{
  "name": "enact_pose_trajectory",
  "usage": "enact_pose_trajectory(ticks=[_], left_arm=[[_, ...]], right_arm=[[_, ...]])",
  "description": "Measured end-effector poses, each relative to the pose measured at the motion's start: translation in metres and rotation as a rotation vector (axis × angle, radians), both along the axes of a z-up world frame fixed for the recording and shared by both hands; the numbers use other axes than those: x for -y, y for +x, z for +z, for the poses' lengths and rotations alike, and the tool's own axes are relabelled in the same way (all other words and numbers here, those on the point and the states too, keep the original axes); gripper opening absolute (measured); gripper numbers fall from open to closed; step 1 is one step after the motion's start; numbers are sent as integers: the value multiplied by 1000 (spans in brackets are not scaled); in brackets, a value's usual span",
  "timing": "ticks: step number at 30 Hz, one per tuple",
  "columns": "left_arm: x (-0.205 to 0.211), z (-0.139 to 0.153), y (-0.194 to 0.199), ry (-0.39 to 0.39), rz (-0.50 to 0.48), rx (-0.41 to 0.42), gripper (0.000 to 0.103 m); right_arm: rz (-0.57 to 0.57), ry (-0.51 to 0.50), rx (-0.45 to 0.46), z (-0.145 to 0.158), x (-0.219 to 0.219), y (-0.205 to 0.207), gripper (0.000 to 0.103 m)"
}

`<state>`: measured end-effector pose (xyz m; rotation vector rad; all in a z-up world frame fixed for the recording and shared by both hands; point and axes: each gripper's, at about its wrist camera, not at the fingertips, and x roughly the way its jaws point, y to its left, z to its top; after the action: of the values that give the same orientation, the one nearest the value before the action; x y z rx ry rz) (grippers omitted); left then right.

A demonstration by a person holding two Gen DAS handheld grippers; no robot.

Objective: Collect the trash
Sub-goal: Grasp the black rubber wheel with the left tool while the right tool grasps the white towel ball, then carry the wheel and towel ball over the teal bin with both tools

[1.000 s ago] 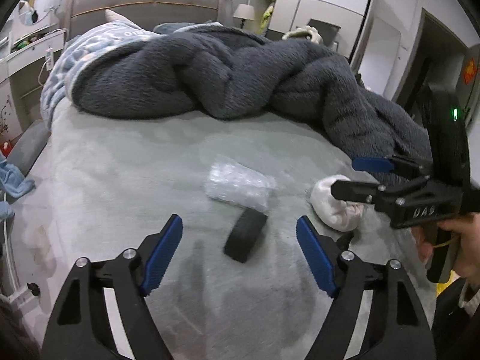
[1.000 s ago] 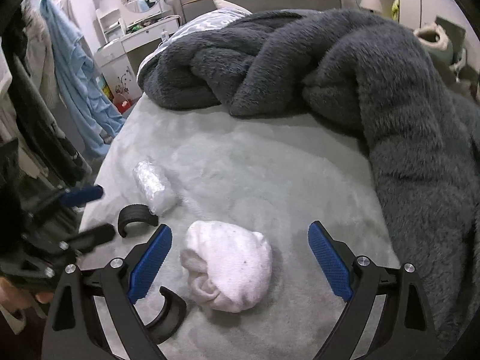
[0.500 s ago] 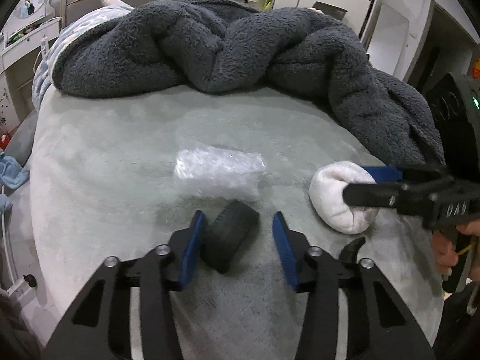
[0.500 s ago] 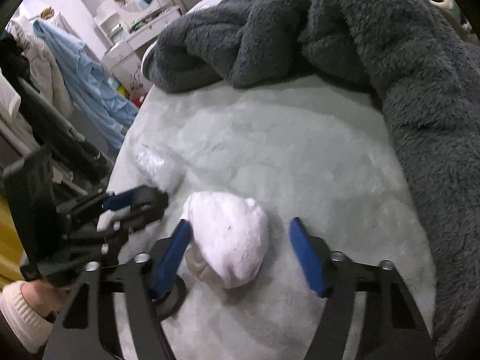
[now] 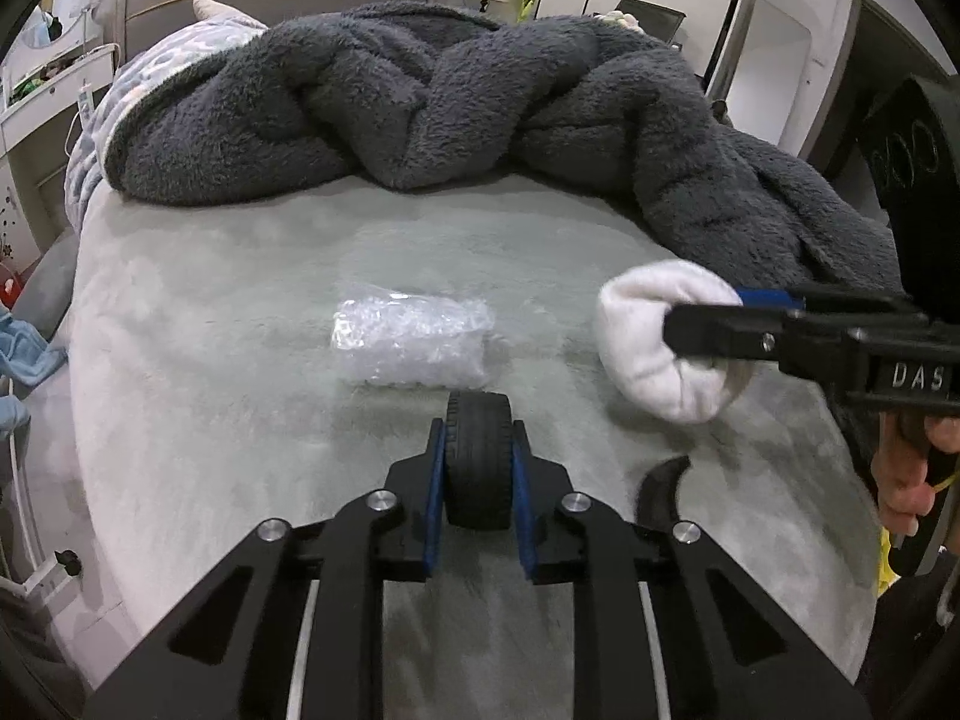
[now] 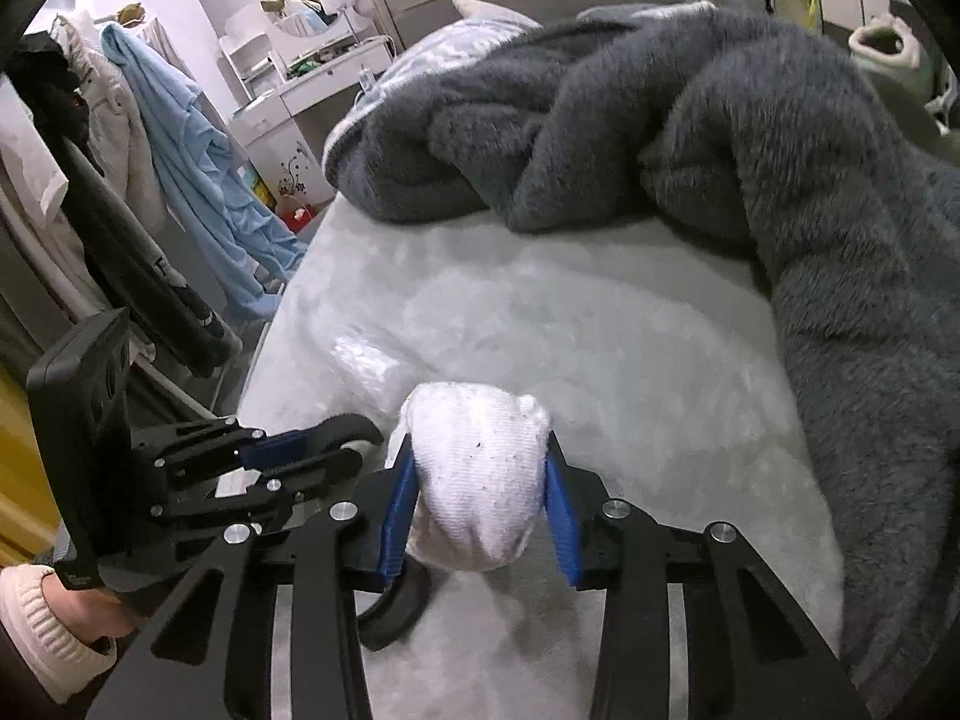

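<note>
Both tongs, spread a second ago, now clench: left tongs (image 5: 478,468) on the small black rubber tyre (image 5: 478,462), right tongs (image 6: 480,507) on the balled white sock (image 6: 480,480), ready for lifting off the bed (image 5: 210,360).

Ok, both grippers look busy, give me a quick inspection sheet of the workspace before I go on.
Surface: bed sheet, pale grey-green, plush.
Job's things: black tyre-like ring and white sock ball, both gripped; clear crumpled plastic bag lying loose.
Clutter: black curved piece on the sheet; dark grey blanket heaped behind.
Grippers: left gripper shut on the ring; right gripper shut on the sock ball.
Cables: white cable at bedside.
Surroundings: dresser, hanging clothes.
</note>
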<state>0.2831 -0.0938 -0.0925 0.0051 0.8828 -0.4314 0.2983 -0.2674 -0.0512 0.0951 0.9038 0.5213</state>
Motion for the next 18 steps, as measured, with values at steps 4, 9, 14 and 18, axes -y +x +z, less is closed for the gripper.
enact_pose_trajectory(ticks=[4, 9, 14, 18], left_arm=[[-8, 11, -13, -11, 21, 2, 21], [-26, 23, -30, -2, 86, -2, 21], [-54, 30, -51, 6, 176, -37, 21], [-78, 35, -72, 31, 244, -53, 21]], right_arm=[[-8, -24, 30, 5, -7, -10, 40], [-25, -16, 67, 19, -15, -28, 40], [-13, -4, 137, 42, -29, -55, 40], [11, -9, 180, 52, -44, -80, 40]])
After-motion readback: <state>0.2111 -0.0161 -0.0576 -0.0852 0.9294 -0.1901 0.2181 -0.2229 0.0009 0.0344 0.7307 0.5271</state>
